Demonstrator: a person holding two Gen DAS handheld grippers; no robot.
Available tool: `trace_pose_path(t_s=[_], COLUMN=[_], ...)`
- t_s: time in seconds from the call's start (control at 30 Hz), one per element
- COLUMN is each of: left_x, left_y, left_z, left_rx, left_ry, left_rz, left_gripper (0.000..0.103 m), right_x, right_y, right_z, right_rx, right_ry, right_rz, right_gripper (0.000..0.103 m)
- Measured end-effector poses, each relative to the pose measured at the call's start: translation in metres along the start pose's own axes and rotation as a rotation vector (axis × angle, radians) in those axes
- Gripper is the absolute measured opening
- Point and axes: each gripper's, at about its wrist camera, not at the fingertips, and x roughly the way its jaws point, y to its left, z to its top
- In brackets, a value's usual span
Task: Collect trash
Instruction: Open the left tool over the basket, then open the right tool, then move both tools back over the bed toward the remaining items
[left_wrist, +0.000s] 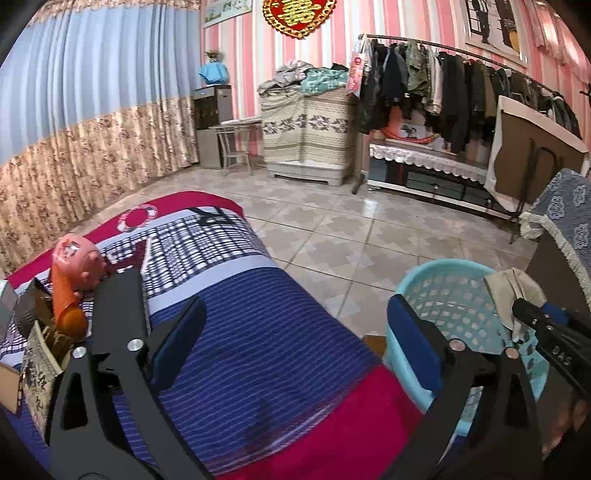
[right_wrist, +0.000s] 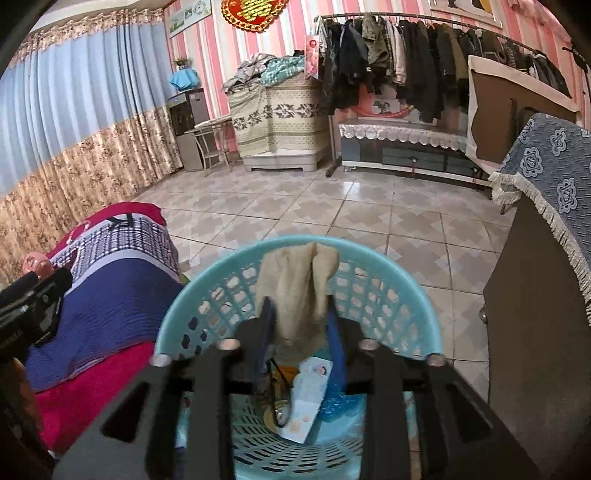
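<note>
The beige crumpled cloth (right_wrist: 295, 291) hangs right over the turquoise basket (right_wrist: 406, 295), its long axis pointing down into the basket's mouth, its lower end between the fingers of the right gripper (right_wrist: 301, 321). Those jaws stand partly apart; whether the pads are pressing the cloth or have already let go, I can't tell. It looks like a release straight down, and the basket already holds some paper and blue plastic at the bottom.

Beside the basket, over the striped bedspread (left_wrist: 258, 332), the left gripper (left_wrist: 295, 332) has its jaws spread wide with nothing between them. It's the farther hand from the cloth; the right one has it directly ahead.

Farther from the basket, across the bedspread, an orange toy (left_wrist: 74, 273) and a cluster of boxes and wrappers (left_wrist: 37, 354) sit by the left gripper's outer finger, likely the next pickings.

For room: the basket rim is wide, and open tiled floor (right_wrist: 332, 206) lies beyond it. A dark cabinet (right_wrist: 535, 332) crowds the basket's other side, so the free way runs toward the bed.
</note>
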Motion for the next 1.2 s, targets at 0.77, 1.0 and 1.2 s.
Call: trace_pose_path(t_s=[0.77, 1.0, 1.2], left_x=[-0.002, -0.025, -0.055], left_y=[0.011, 0.042, 0.084], left_z=[-0.019, -0.020, -0.027], left_rx=[0.000, -0.052, -0.084], left_ry=[0.016, 0.011, 0.006], left_rz=[0.026, 0.045, 0.105], left_gripper=[0.097, 0.097, 0.097], right_x=[-0.009, -0.009, -0.025], right_y=[0.008, 0.022, 0.041], right_z=[0.005, 0.001, 0.001], right_rx=[-0.036, -0.071, -0.113], right_ry=[-0.045, -0.044, -0.070], right_rz=[-0.041, -0.019, 0.021], right_gripper=[0.090, 0.094, 0.095])
